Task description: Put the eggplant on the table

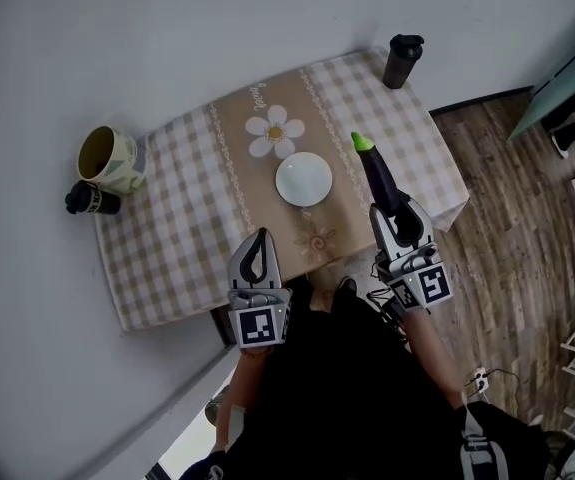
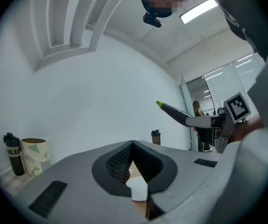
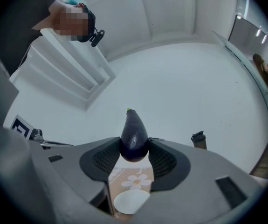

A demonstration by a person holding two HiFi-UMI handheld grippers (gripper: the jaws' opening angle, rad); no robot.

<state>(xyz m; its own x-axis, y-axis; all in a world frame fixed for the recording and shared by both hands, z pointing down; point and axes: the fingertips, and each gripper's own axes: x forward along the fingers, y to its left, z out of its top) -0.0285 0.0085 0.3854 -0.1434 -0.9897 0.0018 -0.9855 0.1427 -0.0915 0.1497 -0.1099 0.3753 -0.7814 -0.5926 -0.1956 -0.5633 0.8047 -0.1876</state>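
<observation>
A dark purple eggplant point(image 1: 379, 178) with a green stem tip sticks forward out of my right gripper point(image 1: 395, 215), which is shut on its thick end. It hangs over the right part of the table point(image 1: 177, 238), which has a checked cloth. In the right gripper view the eggplant point(image 3: 134, 133) fills the gap between the pads of the right gripper point(image 3: 134, 144), above the table. My left gripper point(image 1: 258, 246) is shut and empty at the table's near edge. In the left gripper view the left gripper point(image 2: 133, 146) has its jaws meeting, and the eggplant point(image 2: 175, 110) shows to the right.
A white plate point(image 1: 304, 179) sits mid-table beside a daisy print. A patterned mug point(image 1: 108, 158) and a black bottle point(image 1: 91, 200) lying down are at the left end. A black shaker point(image 1: 403, 60) stands at the far right corner. White walls border the table; wood floor lies right.
</observation>
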